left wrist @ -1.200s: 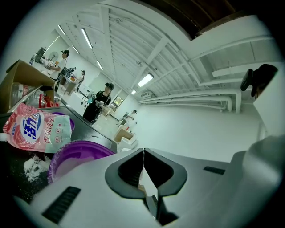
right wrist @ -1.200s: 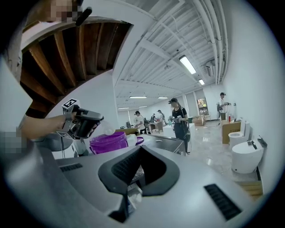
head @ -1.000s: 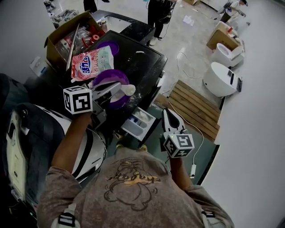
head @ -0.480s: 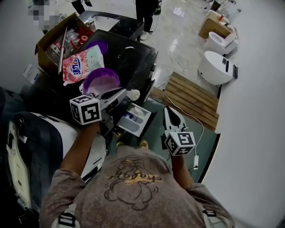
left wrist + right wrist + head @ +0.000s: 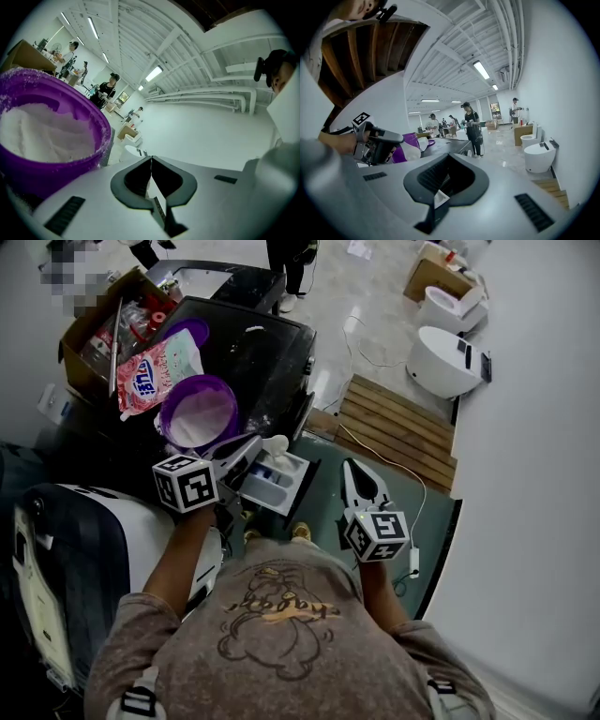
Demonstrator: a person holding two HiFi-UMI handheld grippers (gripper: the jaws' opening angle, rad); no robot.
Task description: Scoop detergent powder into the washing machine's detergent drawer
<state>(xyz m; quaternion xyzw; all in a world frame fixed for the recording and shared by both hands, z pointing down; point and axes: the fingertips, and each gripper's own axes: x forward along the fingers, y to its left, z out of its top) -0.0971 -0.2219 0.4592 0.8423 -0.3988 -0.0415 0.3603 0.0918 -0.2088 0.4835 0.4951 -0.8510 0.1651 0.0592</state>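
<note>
Pinching a scoop (image 5: 276,444), left tool (image 5: 255,444) beside black washer top (image 5: 272,352); right tool (image 5: 354,470) pressed together; pale floor (image 5: 375,296) beyond.

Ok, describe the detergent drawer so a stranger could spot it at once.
Find the black washing machine top with the purple bowl of white powder on it. The drawer juts out from the machine's near edge, on the person's side of the bowl. It is the only white tray, split into compartments.

A white scoop (image 5: 275,444) hangs over the pulled-out white drawer (image 5: 286,486). Just behind it, a purple bowl (image 5: 166,416) stands upright, partly filled with white powder (image 5: 202,418).
</note>
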